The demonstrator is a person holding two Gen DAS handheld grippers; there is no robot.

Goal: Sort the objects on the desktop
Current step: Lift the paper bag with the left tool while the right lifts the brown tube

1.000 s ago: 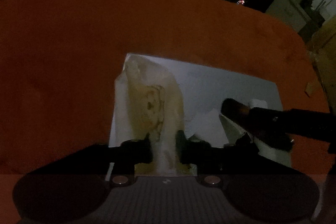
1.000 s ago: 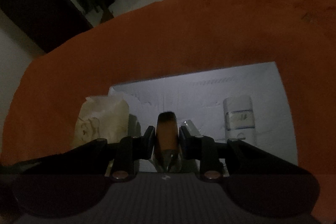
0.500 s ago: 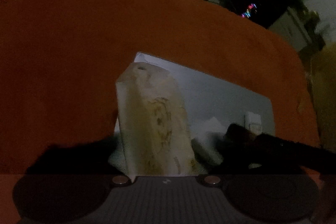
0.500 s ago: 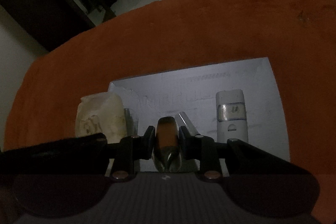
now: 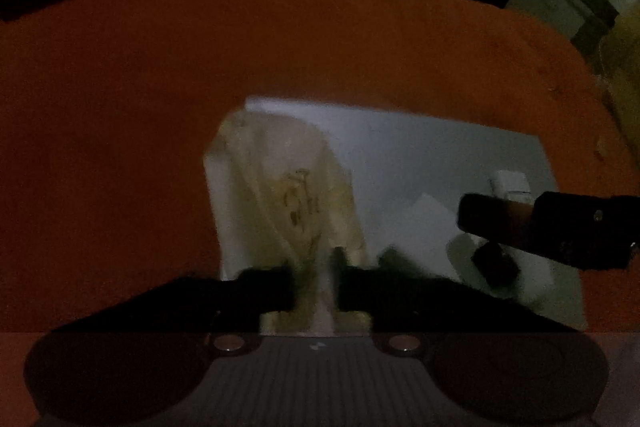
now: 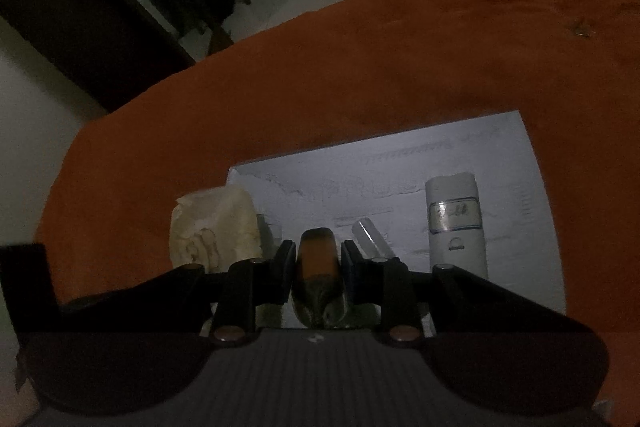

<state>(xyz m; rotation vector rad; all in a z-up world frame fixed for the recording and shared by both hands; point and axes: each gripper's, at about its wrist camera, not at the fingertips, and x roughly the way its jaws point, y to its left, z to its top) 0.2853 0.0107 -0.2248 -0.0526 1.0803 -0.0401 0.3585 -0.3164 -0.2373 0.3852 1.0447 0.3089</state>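
The left gripper (image 5: 316,277) is pinched shut on the pale crumpled bag (image 5: 288,195) at the left edge of the white sheet (image 6: 400,163), and the right gripper (image 6: 316,267) holds the small brown bottle (image 6: 318,259) narrowly between its fingers. A white device (image 6: 454,219) already lies on the sheet. The sorting seems half done, because both held things must still be placed.

Surface covered by an orange cloth (image 6: 360,75), on which a white sheet (image 6: 400,163) is laid flat. On the sheet, a white cylindrical container (image 6: 456,223) is seen lying at the right and a clear tube (image 6: 370,237) near the middle.
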